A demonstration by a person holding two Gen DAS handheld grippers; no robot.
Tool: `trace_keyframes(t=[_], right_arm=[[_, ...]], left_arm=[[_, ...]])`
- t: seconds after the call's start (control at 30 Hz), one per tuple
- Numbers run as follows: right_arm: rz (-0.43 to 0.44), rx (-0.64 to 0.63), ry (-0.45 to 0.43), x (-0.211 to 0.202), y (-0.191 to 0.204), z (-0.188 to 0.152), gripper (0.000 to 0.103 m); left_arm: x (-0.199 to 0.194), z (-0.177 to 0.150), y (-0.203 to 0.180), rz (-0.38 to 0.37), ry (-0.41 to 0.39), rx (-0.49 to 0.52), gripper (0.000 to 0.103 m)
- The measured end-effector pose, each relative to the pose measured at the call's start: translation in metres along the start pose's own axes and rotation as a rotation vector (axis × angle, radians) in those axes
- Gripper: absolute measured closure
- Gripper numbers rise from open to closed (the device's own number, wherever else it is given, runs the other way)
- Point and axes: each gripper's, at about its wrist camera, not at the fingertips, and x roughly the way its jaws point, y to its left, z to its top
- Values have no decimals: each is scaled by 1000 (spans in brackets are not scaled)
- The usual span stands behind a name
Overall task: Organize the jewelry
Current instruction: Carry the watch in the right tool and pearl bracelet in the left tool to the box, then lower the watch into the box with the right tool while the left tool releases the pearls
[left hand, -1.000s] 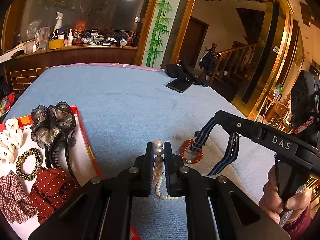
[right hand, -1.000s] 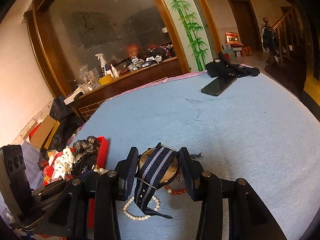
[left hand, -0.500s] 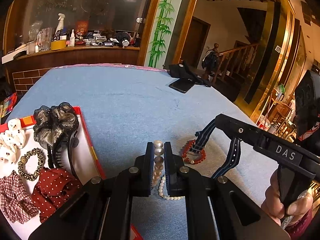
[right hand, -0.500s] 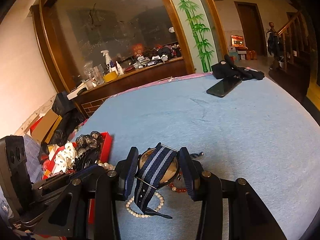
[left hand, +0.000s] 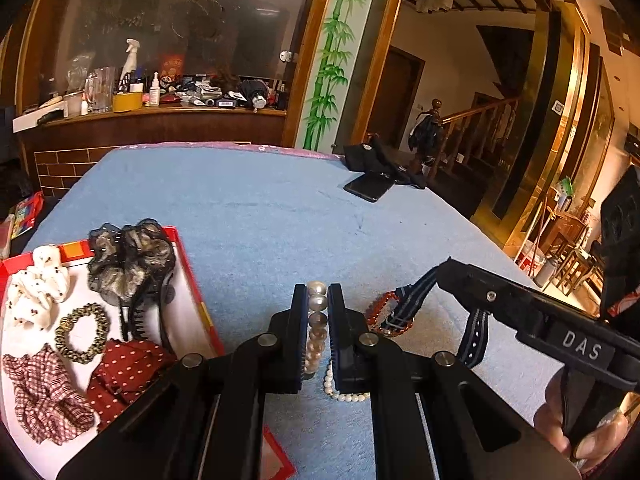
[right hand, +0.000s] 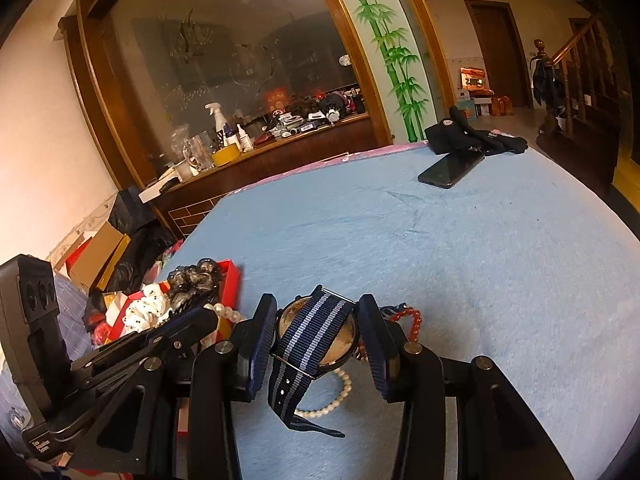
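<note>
The left gripper (left hand: 318,312) is pinched tight on a pearl string (left hand: 317,322), its 2 jaws nearly together with the larger beads stacked in a column between them; the smaller pearls hang down and trail onto the blue cloth (left hand: 260,216) just below the jaws; the right gripper (right hand: 316,332) is clamped on a watch (right hand: 320,336), its jaws pressed against both sides of the round case, the blue striped strap (right hand: 308,344) crossing the case and drooping down in front with its tail curling toward the cloth.

From the left wrist view the right gripper (left hand: 440,276) reaches in from the right, held by a hand (left hand: 580,436) at the lower right edge, the strap dangling under it; a red bead bracelet (left hand: 380,312) lies on the cloth just beside the strap, between the 2 grippers.

A red tray (left hand: 188,264) with a white floor sits at the left, near the left gripper; inside lie a black scrunchie (left hand: 132,260), a white dotted scrunchie (left hand: 36,292), a gold-and-black hair tie (left hand: 82,332), a black claw clip (left hand: 140,312), a red dotted scrunchie (left hand: 124,368) and a checked scrunchie (left hand: 40,392).

A phone (left hand: 370,188) lies well apart at the far edge of the cloth, touching a black garment (left hand: 376,156).
</note>
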Motion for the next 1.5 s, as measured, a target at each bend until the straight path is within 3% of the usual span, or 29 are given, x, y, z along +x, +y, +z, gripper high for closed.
trace_keyframes(t=[0.23,0.53,0.67,0.8,1.0,1.23,1.27,1.37,1.5], right_arm=[[7,-54,-4,-11,31,-1,58],[56,-170,9,-12,91,-5,57],[111,-200,53,5,120,-11,57],[148,-216,113,31,140,-24,57],[137,-228,201,75,155,-47,57],[131,-204,299,106,147,-62,56],[130,-207,303,107,148,-63,56],[131,-199,306,103,146,-60,52],[143,-218,272,83,146,-55,47]], left_arm=[[-33,-4,19,69,-71,-4,94],[-70,-12,73,188,-110,-87,94],[-77,-22,101,296,-94,-124,94],[-76,-32,126,358,-48,-186,94],[-62,-40,146,391,34,-250,94],[-53,-43,150,413,66,-263,94],[-53,-43,149,416,65,-262,89],[-57,-42,146,430,40,-250,55],[-72,-37,131,465,-37,-197,52]])
